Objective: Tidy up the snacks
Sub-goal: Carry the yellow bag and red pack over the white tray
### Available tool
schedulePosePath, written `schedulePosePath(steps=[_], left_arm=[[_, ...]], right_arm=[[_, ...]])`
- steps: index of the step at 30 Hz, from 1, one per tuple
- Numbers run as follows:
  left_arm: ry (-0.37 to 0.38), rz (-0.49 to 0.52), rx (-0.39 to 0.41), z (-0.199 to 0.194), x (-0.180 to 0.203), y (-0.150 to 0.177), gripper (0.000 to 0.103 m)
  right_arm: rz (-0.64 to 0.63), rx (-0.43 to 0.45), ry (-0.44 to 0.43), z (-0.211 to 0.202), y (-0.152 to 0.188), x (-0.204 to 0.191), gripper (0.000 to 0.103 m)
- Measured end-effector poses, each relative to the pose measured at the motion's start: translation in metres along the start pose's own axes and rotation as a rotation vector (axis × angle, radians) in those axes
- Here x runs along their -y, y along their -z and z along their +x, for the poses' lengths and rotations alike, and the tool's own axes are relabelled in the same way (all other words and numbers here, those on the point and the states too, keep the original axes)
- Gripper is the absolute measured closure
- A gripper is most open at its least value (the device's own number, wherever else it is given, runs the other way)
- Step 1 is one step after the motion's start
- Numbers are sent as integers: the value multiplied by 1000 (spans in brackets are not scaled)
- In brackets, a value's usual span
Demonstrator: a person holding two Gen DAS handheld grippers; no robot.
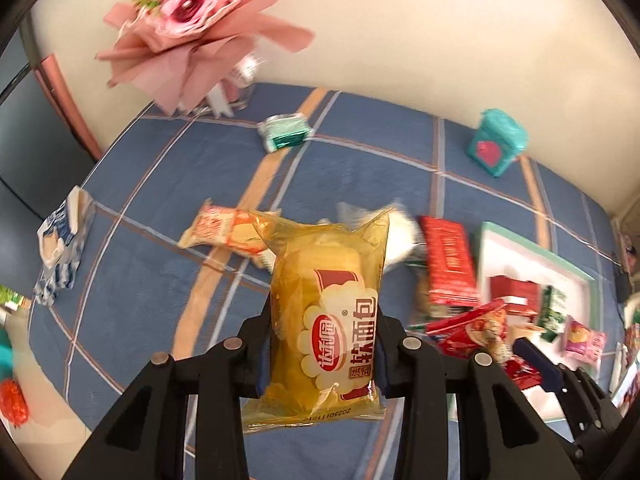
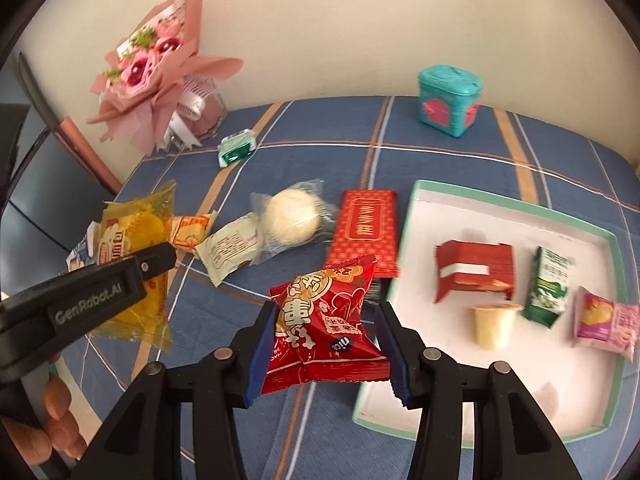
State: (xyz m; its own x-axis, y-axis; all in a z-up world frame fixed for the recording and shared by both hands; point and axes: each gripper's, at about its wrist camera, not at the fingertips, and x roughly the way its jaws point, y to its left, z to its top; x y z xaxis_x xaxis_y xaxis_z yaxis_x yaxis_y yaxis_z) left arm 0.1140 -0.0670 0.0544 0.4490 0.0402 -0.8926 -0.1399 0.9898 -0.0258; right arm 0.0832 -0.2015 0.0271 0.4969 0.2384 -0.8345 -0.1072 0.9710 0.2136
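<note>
Blue plaid cloth, left tool gripping yellow bread pkt, right tool gripping red snack pkt, tray beside.

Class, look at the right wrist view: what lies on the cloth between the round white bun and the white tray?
In the right wrist view, a flat red packet lies between the round white bun and the white tray, its right edge near the tray's rim.

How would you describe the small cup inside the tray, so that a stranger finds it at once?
Look at the white tray with the green rim on the blue checked cloth. Inside it, near the front, the cup lies just below the red box and left of the green packet. It is the only pale cream, unprinted thing there; all its neighbours are coloured wrappers.
</note>
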Motion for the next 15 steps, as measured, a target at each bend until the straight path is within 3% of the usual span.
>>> schedulePosePath(steps=[15], left_arm=[[117,118,-23,-11,73,18,63]], right_arm=[[210,6,69,-28,7,95,51]])
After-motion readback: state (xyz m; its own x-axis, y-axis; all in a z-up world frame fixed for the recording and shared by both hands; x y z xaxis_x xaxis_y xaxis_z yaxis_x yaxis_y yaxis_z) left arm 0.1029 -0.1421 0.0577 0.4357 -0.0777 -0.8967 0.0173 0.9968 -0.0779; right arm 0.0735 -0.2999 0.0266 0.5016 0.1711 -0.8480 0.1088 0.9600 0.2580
